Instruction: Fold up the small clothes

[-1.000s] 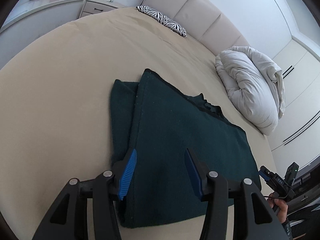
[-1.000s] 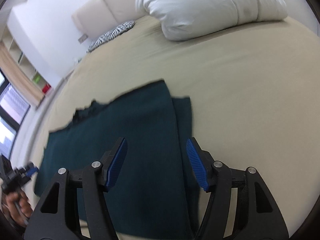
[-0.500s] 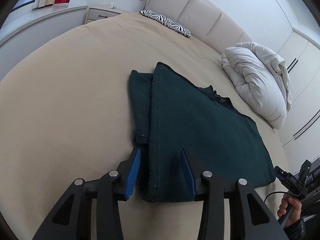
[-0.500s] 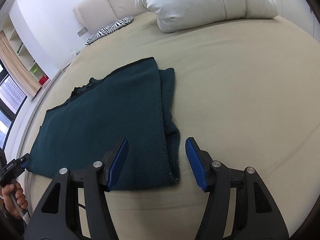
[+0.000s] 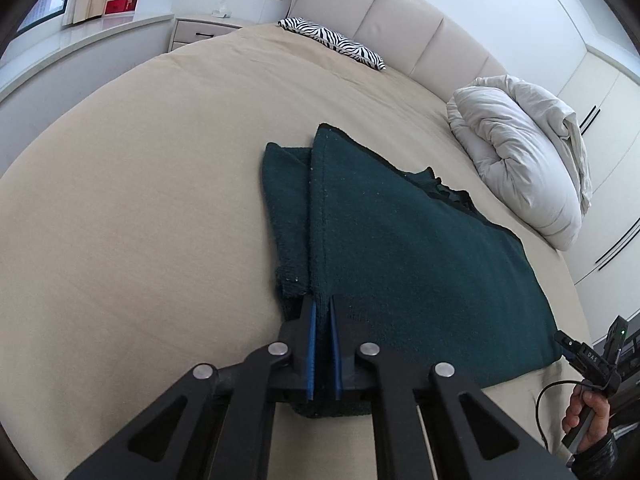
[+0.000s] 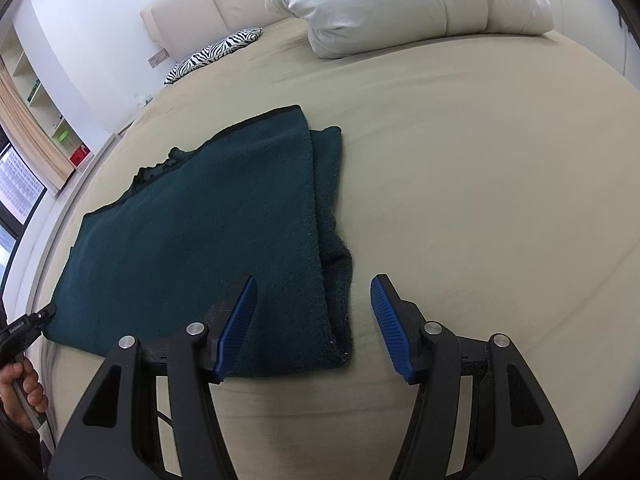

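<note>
The dark green, terry-textured folded garment (image 5: 420,248) lies flat on the beige bed sheet (image 5: 140,200); the left gripper (image 5: 322,312) has its blue-padded jaws drawn almost together on the garment's near corner, pinching the edge where a narrow folded-under strip meets the broad top panel. Ahead of that gripper the cloth runs away and to its right, with a black-trimmed far edge; the narrow strip sits just left of the fingers.

The right gripper (image 6: 314,316) stands wide — its blue ribbed pads (image 6: 386,320) well apart, holding nothing; the garment's other near corner (image 6: 336,344) lies between the two fingers, closer to the left one, which overlaps the green cloth, while the right finger hangs over bare sheet. Whether either pad touches the fabric cannot be told.

Far ahead of the right gripper rests a bundled white duvet (image 6: 412,0) (in the left wrist view it sits ahead and to the right (image 5: 528,160)); a zebra-striped pillow (image 5: 332,42) lies far ahead of the left gripper, against the cream padded headboard (image 5: 400,28). At the right edge of the left wrist view the person's right hand (image 5: 588,420) grips a handle.
</note>
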A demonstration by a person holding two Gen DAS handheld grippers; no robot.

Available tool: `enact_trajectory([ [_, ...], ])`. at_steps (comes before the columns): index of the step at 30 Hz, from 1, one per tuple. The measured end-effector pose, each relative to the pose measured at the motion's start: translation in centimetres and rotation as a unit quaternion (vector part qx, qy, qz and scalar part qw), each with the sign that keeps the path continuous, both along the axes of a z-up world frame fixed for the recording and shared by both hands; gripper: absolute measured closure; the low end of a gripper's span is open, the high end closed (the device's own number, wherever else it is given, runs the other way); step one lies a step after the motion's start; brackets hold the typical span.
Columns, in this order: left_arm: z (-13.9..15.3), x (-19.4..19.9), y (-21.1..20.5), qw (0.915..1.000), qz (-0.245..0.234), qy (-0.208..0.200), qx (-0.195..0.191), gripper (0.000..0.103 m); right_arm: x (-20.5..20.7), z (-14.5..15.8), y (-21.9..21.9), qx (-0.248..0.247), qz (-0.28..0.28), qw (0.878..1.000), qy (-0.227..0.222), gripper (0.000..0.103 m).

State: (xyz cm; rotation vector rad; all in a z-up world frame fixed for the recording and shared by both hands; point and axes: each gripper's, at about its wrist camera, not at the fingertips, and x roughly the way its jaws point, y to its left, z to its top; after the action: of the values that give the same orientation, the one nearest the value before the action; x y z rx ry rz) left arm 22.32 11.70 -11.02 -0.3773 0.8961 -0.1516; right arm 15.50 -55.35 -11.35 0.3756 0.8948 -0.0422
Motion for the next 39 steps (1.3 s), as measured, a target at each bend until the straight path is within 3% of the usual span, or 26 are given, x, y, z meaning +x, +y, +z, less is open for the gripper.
enact_trajectory([
  [2,0.0,-0.1,0.0,1.0,0.0,-0.001,0.001,0.096,0.1,-0.1,-0.1,0.006,0.002,1.0,0.002,0.048],
  [3,0.0,-0.1,0.1,1.0,0.001,-0.001,-0.002,0.096,0.2,-0.1,0.0,0.004,0.007,1.0,0.004,0.053],
  [5,-0.1,-0.4,0.6,0.9999,0.005,0.0,-0.012,0.096,0.4,-0.2,0.6,-0.008,0.019,1.0,0.011,0.073],
  [11,-0.2,-1.1,1.1,0.9997,0.006,-0.001,-0.025,0.097,0.5,-0.1,1.7,-0.04,0.026,0.999,0.016,0.094],
  [19,-0.5,-1.9,2.2,0.9989,0.015,0.001,-0.044,0.097,-1.1,0.6,1.4,-0.02,0.022,1.0,0.004,0.098],
  [25,-1.5,-1.9,2.6,0.9985,0.015,0.012,-0.051,0.097,-2.0,-1.4,0.3,0.015,0.006,1.0,0.021,0.098],
  [33,-1.3,-1.9,3.0,0.9977,0.01,0.011,-0.066,0.097,-2.9,-0.6,-0.1,0.037,-0.008,0.999,0.006,0.098],
  [39,-1.8,-2.0,3.0,0.9979,0.01,0.016,-0.062,0.096,-2.5,-2.0,-0.7,0.058,-0.01,0.998,0.02,0.098],
])
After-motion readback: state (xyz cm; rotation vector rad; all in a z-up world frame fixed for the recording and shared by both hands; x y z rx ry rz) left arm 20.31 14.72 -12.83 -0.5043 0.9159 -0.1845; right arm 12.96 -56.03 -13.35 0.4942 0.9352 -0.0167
